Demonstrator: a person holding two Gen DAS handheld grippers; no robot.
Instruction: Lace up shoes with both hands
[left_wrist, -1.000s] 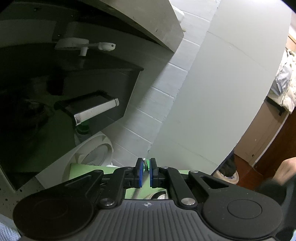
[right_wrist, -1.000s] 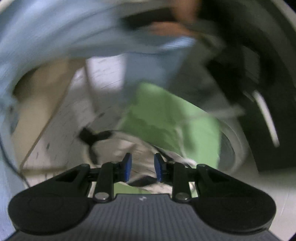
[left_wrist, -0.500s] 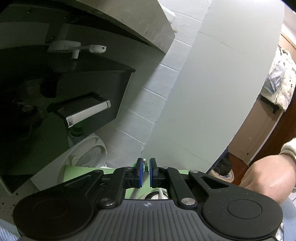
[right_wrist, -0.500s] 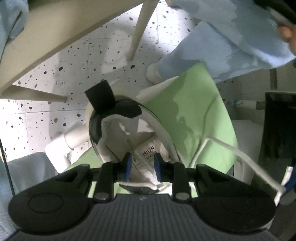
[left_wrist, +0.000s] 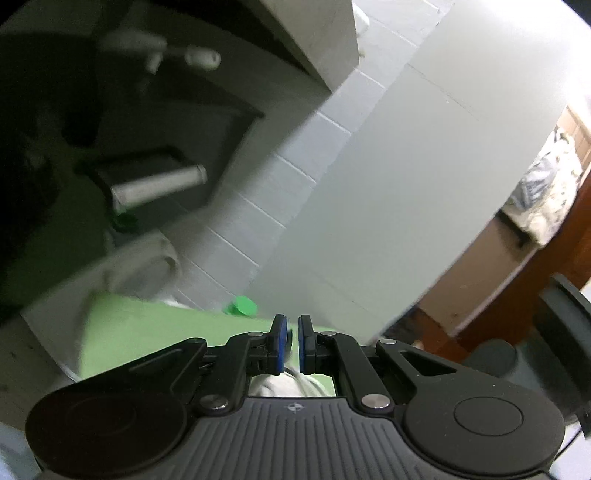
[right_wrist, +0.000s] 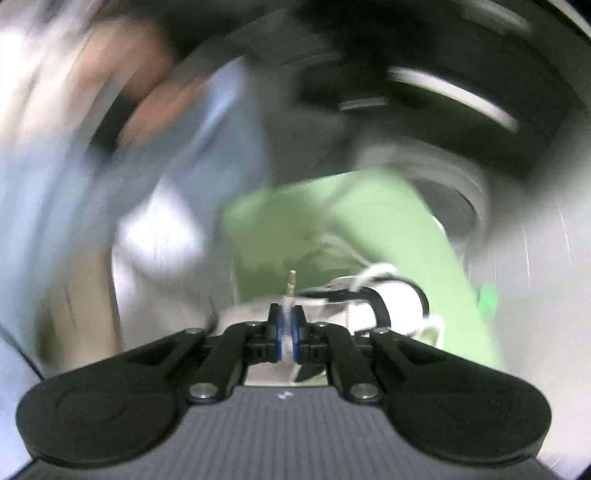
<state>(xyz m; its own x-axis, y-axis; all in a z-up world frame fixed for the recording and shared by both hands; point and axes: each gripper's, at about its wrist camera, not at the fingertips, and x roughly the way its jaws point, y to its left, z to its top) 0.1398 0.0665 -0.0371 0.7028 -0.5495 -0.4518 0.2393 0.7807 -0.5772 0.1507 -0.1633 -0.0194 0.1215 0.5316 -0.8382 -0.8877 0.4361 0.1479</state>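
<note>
- Shoe (right_wrist: 391, 299) lies on green mat (right_wrist: 369, 229), just ahead-right of right gripper (right_wrist: 287, 325), whose jaws have just been closing and now pinch white lace (right_wrist: 290, 291).
- Left gripper (left_wrist: 291, 345), jaws together; lace between them unclear. Surroundings blurred.

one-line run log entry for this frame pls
right gripper: shut on lace tip | left gripper: shut | shoe: on green mat | view: blurred

left gripper (left_wrist: 291, 341) shut, blue pads nearly touching, aimed gently downward. right gripper (right_wrist: 287, 330) tilted steeply down, jaws just closed, pinching a white lace end (right_wrist: 291, 284).
</note>
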